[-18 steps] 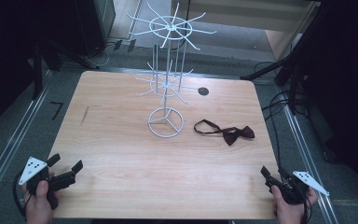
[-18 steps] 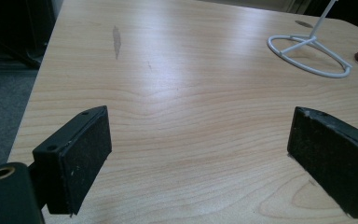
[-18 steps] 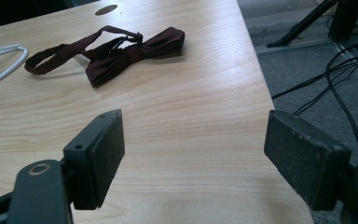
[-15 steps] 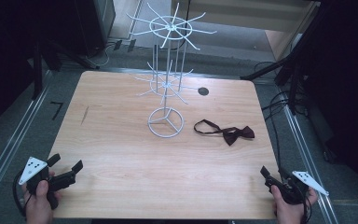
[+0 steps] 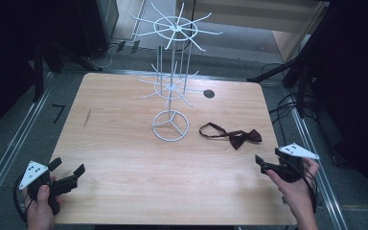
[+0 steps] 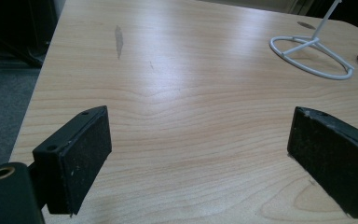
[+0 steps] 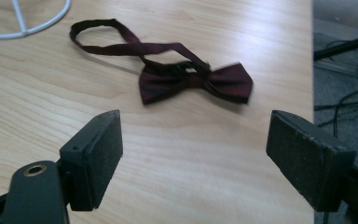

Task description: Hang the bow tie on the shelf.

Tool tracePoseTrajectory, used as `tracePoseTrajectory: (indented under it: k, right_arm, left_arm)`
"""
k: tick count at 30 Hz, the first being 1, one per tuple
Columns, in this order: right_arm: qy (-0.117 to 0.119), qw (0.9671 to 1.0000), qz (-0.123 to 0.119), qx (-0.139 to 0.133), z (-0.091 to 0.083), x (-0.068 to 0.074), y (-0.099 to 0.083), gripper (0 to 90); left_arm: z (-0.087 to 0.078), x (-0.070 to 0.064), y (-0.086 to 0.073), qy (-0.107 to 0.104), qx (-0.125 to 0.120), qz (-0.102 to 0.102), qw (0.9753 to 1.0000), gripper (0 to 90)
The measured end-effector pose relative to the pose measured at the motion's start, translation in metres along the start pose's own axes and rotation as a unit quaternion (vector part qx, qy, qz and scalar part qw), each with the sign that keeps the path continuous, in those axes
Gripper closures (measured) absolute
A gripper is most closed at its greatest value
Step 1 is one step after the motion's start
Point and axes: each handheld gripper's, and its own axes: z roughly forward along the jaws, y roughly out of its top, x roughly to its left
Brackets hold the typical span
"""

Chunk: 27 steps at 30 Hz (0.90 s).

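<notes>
The right gripper stands with its jaws wide apart over the table, both jaw bases cut off at the bottom edge of its own view. Just ahead of it the bow tie looks slightly blurred at its wing tips. Far to that gripper's left, the wire stand shows just an arc of its ring base, the rest cropped by the top edge. Beyond the left gripper, the stand's pole is cropped off.

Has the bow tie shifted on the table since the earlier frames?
No. The bow tie lies at the same spot right of the wire rack's base ring, strap looped toward it.
</notes>
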Motion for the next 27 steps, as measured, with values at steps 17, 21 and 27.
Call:
tracePoseTrajectory:
  k: [17, 21, 27]
  right_arm:
    - [0.048, 0.9822, -0.13, 0.126, 0.042, 0.017, 0.065, 20.0]
    - [0.049, 0.9759, -0.155, 0.146, 0.048, 0.021, 0.073, 22.0]
    - [0.063, 0.9585, -0.202, 0.191, 0.061, 0.029, 0.088, 22.5]
  left_arm:
    - [0.0, 0.0, 0.0, 0.0, -0.002, 0.001, 1.0, 6.8]
    - [0.0, 0.0, 0.0, 0.001, -0.002, 0.001, 1.0, 6.8]
    - [0.0, 0.0, 0.0, -0.001, -0.002, 0.001, 1.0, 6.8]
